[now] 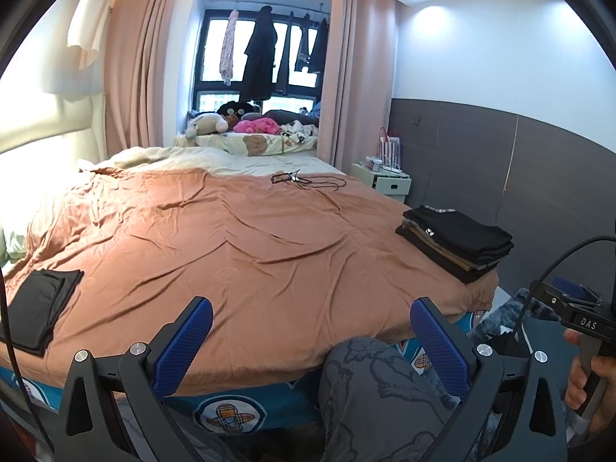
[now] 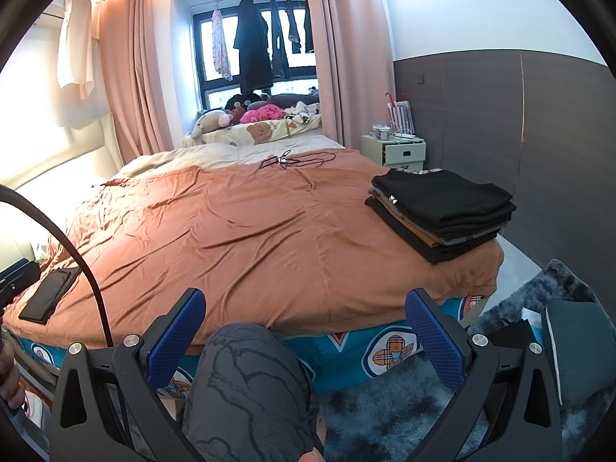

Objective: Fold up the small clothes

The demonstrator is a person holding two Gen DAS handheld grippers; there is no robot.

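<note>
While on bed, stacked clothes.

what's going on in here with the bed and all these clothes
A person stands at the foot of a bed with a rust-orange cover, holding a two-finger gripper in each hand. The left gripper and right gripper are both open and empty, held above the bed's near edge. A stack of folded dark clothes sits at the right corner, and one flat folded black garment lies at the left edge. Nothing is being folded right now.
</note>
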